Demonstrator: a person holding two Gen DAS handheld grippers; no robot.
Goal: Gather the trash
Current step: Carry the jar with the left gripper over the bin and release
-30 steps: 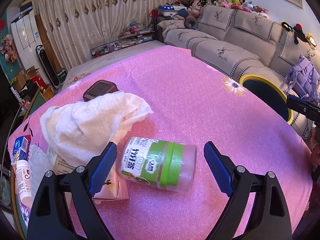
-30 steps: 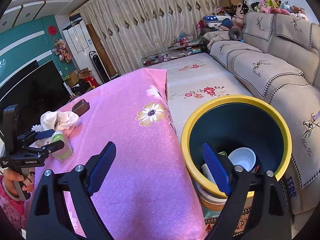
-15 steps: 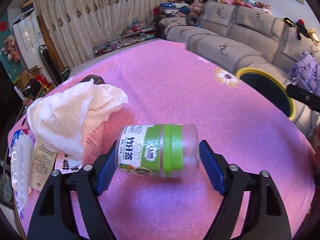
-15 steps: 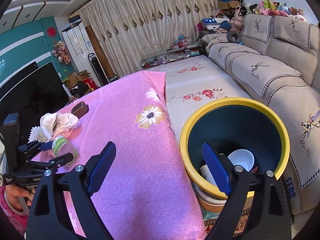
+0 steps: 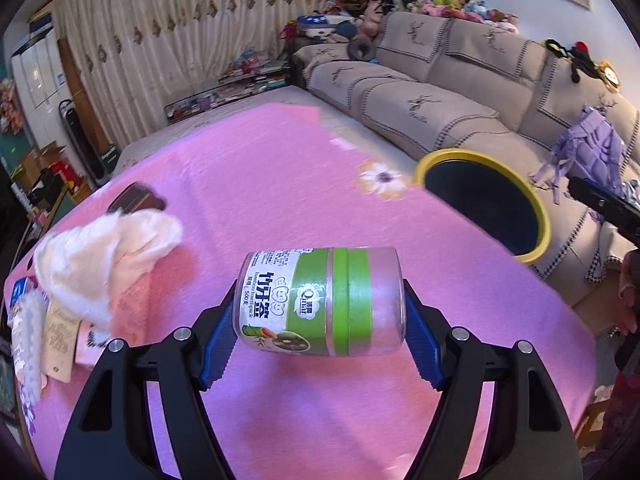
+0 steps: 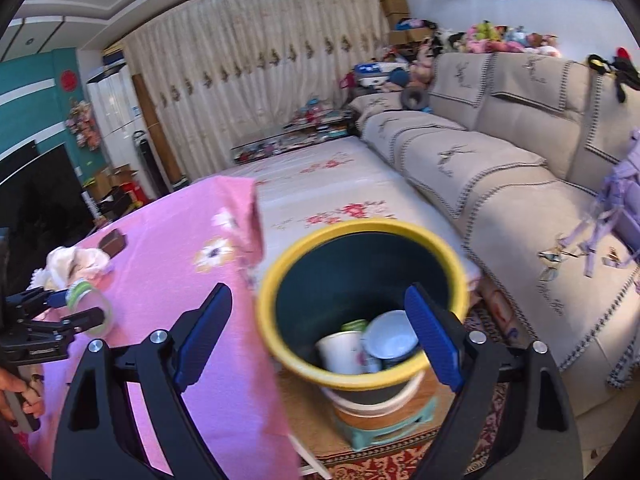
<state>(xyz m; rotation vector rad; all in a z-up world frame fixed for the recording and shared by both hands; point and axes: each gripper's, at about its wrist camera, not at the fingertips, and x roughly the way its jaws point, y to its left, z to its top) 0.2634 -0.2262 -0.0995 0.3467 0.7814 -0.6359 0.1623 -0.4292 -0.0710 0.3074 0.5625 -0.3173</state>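
My left gripper [image 5: 320,332] is shut on a clear plastic jar with a green label [image 5: 320,300] and holds it sideways, lifted above the pink tablecloth [image 5: 280,184]. The jar also shows in the right wrist view [image 6: 88,304], held by the left gripper [image 6: 76,308]. My right gripper [image 6: 316,332] is open and empty, over the yellow-rimmed dark bin [image 6: 360,376] that stands beside the table. The bin holds white cups and bowls [image 6: 384,340]. The bin also shows at the right of the left wrist view [image 5: 484,204].
A white crumpled cloth [image 5: 100,256] lies on paper packets [image 5: 60,336] at the table's left, with a dark brown box [image 5: 136,200] behind it. A beige sofa [image 6: 520,184] runs behind the bin. A patterned rug [image 6: 400,460] lies under the bin's stool.
My left gripper closed on the jar and lifted it off the table, moving right toward the bin. My right gripper shifted right, so the bin now sits between its fingers.
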